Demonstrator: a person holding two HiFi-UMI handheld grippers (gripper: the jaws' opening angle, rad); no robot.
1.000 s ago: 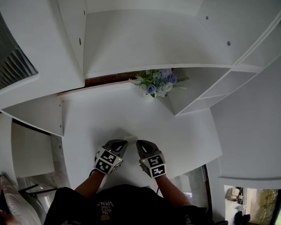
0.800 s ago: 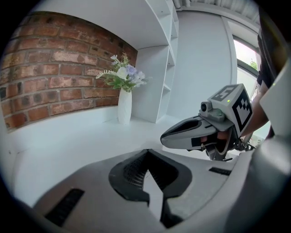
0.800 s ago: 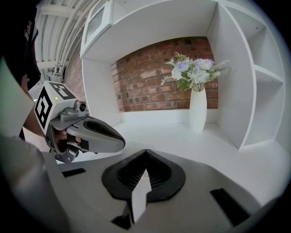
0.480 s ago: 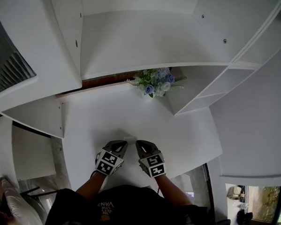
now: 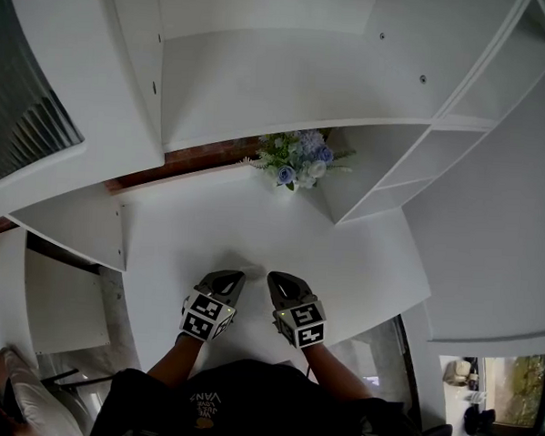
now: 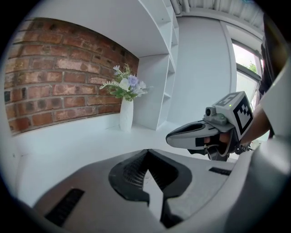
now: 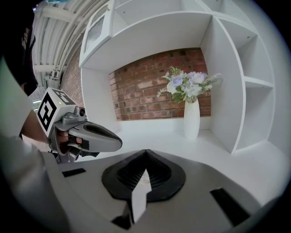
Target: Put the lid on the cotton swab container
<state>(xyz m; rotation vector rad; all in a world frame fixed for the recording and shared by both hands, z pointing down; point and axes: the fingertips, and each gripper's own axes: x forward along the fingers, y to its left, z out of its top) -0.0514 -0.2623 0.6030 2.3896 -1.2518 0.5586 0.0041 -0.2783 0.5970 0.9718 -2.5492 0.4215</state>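
Still closed, left tool (image 5: 234, 276) and right tool (image 5: 275, 277) hover side by side

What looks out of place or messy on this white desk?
Nothing stands out. The tall white vase of blue and white flowers stands upright at the back of the plain white desk, and nothing is spilled. The grey left hand-held gripper and right hand-held gripper are both shut and empty.

head view: person's torso (image 5: 231, 406) cut by btm edge | flowers (image 5: 298, 159) mostly hide vase (image 6: 126, 114) | shelf unit (image 5: 459, 131) cut at top/rt edges | pale bundle (image 5: 22, 395) btm-lt: can't ID | left gripper view: hand (image 6: 217, 143) on right gripper (image 6: 169, 136) mostly hidden in its housing
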